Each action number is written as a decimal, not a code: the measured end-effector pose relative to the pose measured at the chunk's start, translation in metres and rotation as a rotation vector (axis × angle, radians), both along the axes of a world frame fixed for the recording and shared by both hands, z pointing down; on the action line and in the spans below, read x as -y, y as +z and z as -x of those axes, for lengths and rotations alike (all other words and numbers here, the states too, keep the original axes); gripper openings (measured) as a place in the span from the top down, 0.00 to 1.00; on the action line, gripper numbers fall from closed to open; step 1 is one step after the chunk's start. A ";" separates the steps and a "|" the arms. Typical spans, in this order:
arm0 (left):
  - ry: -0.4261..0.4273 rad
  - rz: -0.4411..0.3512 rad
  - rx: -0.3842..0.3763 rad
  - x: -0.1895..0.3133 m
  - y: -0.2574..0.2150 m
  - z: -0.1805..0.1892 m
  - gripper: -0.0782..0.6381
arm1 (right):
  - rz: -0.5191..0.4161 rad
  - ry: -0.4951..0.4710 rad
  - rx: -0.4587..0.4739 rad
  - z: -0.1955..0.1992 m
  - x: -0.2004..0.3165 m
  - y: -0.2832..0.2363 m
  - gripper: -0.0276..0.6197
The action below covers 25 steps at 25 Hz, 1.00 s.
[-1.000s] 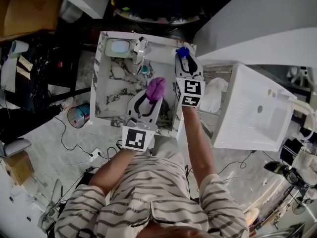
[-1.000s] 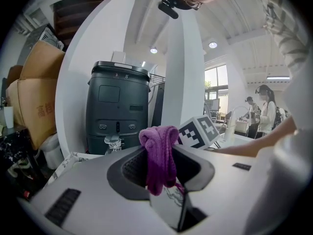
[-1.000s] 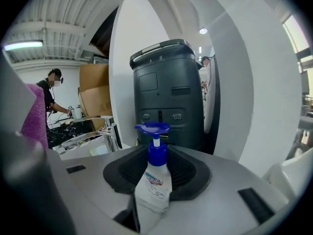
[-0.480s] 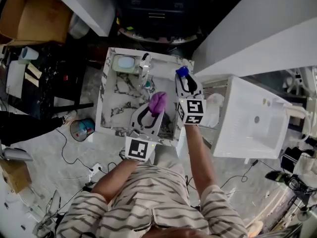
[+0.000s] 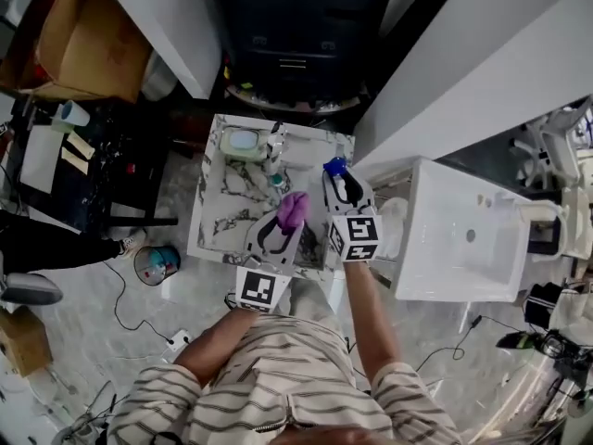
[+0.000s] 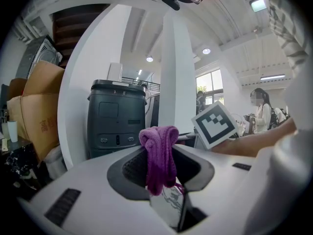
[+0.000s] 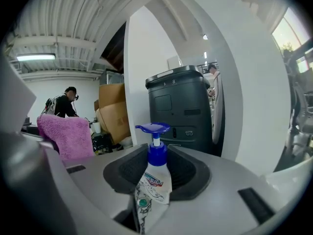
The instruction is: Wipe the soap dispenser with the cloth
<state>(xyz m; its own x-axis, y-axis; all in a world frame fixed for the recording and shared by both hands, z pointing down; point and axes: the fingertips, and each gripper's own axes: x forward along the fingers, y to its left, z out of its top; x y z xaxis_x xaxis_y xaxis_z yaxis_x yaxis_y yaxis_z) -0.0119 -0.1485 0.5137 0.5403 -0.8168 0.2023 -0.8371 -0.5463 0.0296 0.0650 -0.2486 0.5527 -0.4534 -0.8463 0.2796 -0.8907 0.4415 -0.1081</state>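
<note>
The soap dispenser, a white bottle with a blue pump head, stands upright between the jaws of my right gripper, which is shut on it and holds it in the air over the right side of the marble table. My left gripper is shut on a bunched purple cloth, which hangs over its jaws. In the right gripper view the cloth shows at the left, a little apart from the bottle. Both grippers point almost level, side by side.
On the far part of the table stand a small pale dish and a chrome tap. A white sink unit stands to the right. Behind are a dark bin, white pillars and cardboard boxes. A blue bucket and cables lie on the floor.
Both grippers have risen from just over the table, the right one with the dispenser more than the left one with the cloth. The table looks smaller and farther below.
</note>
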 end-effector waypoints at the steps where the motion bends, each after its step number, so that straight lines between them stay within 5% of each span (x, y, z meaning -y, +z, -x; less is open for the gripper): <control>1: 0.002 -0.006 0.000 -0.003 -0.004 0.000 0.72 | -0.001 0.000 0.003 0.001 -0.004 -0.003 0.76; 25: 0.087 -0.104 -0.019 -0.038 -0.069 0.011 0.72 | -0.062 -0.002 0.038 0.011 -0.072 -0.110 0.75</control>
